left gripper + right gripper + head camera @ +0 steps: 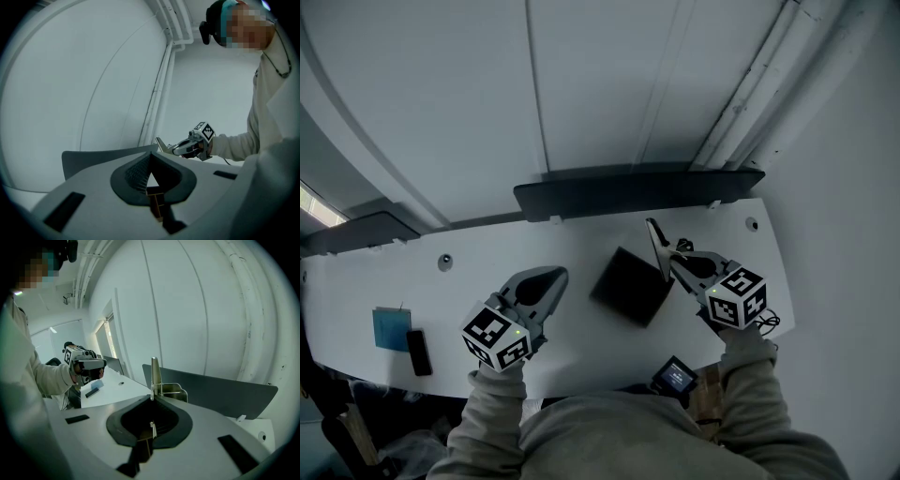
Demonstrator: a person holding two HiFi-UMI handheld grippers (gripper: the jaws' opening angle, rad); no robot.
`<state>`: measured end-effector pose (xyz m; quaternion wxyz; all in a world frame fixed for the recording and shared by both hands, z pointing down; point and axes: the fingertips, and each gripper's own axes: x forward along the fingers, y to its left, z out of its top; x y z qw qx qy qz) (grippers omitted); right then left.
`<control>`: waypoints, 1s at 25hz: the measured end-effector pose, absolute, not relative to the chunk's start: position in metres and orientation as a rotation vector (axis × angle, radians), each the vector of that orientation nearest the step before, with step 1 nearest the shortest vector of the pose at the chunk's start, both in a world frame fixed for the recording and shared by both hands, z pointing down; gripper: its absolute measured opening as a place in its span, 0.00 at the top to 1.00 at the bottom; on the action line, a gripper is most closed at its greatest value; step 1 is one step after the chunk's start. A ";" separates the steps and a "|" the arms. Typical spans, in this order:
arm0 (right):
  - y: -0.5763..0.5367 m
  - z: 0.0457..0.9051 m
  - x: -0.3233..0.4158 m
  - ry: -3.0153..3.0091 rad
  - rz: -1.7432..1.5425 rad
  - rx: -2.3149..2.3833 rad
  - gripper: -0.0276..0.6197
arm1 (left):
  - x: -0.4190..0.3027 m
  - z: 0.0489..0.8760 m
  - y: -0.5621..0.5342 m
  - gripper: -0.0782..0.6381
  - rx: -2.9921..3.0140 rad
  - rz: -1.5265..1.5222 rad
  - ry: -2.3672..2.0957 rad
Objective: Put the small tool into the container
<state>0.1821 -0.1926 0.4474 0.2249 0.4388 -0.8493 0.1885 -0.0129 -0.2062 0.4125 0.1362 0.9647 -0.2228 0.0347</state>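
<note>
A white table (581, 244) has a black container (631, 286) at its centre. The left gripper (561, 275), at the container's 9 o'clock, is clenched and empty. The right gripper (669, 262), at 2 o'clock, pinches the thin metal tool (657, 242), which is at the container's 1 o'clock edge.

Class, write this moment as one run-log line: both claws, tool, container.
left claw shut, empty | right claw shut on small tool | small tool not yet in container | container black, on table
</note>
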 end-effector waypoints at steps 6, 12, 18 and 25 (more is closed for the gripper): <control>-0.194 0.464 0.186 -2.297 0.519 1.186 0.92 | -0.014 0.418 -0.207 0.89 2.773 0.086 -0.644; -0.199 0.482 0.191 -2.266 0.535 1.158 0.92 | -0.013 0.436 -0.205 0.89 2.734 0.111 -0.644; -0.207 0.524 0.193 -2.195 0.557 1.071 0.92 | -0.018 0.443 -0.201 0.89 2.722 0.139 -0.645; -0.216 0.544 0.188 -2.170 0.562 1.013 0.92 | -0.032 0.448 -0.201 0.89 2.689 0.122 -0.686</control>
